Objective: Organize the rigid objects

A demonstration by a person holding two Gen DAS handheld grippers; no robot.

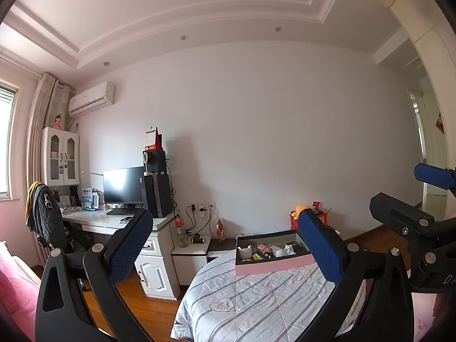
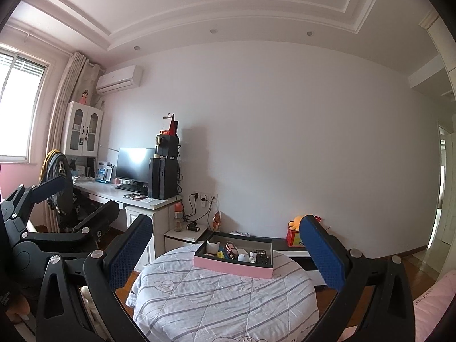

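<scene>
Both the left claw and right claw, wide open and empty, are held back from the shallow pink-sided cardboard tray in which small rigid items are gathered, a state fitting either sorting to come or sorting completed.

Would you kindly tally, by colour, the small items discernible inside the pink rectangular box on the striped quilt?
White: 3 (cat-eared cup, rounded piece, small figure)
Yellow: 1 (small block)
Pink: 1 (shiny metallic object)
Black: 1 (flat device)
Total: 6 discernible; smaller bits may be hidden.
</scene>
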